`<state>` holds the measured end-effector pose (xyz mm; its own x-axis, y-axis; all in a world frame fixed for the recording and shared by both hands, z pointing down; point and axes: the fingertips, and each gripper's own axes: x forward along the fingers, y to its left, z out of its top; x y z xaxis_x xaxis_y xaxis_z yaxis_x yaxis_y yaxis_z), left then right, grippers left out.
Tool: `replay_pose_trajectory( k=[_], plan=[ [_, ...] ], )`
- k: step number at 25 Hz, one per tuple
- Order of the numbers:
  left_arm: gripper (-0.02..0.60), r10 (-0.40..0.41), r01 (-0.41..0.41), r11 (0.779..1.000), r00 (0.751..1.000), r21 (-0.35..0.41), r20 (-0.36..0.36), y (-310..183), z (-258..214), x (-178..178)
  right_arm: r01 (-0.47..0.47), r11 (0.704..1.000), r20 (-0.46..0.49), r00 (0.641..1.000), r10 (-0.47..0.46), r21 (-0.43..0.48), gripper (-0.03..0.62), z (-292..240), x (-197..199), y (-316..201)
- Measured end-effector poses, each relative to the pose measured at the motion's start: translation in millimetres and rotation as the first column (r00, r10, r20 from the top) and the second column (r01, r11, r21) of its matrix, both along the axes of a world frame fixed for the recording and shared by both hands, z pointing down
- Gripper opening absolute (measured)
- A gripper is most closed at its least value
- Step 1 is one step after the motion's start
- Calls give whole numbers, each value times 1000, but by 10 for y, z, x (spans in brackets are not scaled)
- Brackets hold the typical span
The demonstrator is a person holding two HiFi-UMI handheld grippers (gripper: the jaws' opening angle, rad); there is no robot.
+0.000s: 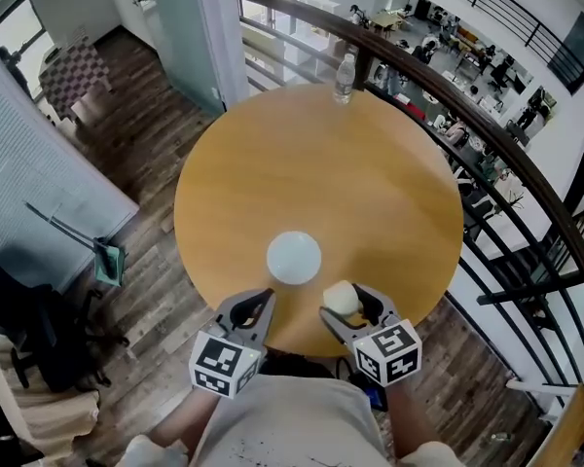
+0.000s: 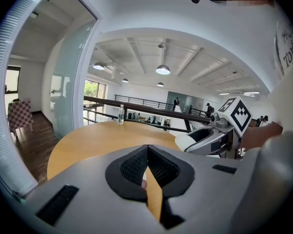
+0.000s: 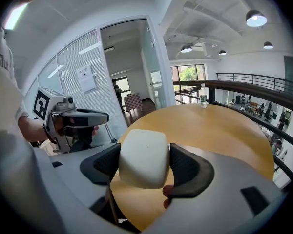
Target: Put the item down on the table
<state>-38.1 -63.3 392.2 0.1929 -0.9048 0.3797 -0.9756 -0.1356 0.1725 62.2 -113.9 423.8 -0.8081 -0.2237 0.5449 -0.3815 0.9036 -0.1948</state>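
Observation:
A cream, rounded block (image 3: 142, 157) sits squeezed between the black pads of my right gripper (image 3: 143, 164), which is shut on it. In the head view this block (image 1: 339, 299) hangs just over the near edge of the round wooden table (image 1: 273, 163), with the right gripper (image 1: 346, 306) behind it. My left gripper (image 1: 257, 307) hovers beside it at the table's near edge. Its pads (image 2: 136, 165) meet with nothing between them. From the left gripper view the block (image 2: 185, 141) shows in the right gripper's jaws to the right.
A white round disc (image 1: 293, 258) lies on the table just beyond both grippers. A clear water bottle (image 1: 344, 78) stands at the far edge. A dark railing (image 1: 487, 129) curves behind the table over a lower floor. A glass partition (image 1: 190, 37) stands far left.

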Motion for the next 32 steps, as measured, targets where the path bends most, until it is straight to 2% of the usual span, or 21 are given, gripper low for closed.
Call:
replay_pose_trajectory(
  k=[12, 19, 26, 32],
  plan=[
    [21, 115, -115, 993, 993, -22, -22, -332, 75, -186, -104, 994, -54, 993, 102, -32, 333, 36, -134, -186],
    [21, 142, -143, 989, 990, -23, -21, -522, 138, -300, -137, 989, -98, 987, 131, -61, 333, 202, -297, -330],
    [21, 158, -159, 987, 987, -33, -40, -652, 312, -372, -121, 990, -143, 984, 110, -70, 333, 420, -515, -430],
    [21, 162, -162, 986, 987, -44, -18, -722, 450, -426, -154, 983, -199, 971, 132, -96, 333, 665, -603, -557]
  ],
)
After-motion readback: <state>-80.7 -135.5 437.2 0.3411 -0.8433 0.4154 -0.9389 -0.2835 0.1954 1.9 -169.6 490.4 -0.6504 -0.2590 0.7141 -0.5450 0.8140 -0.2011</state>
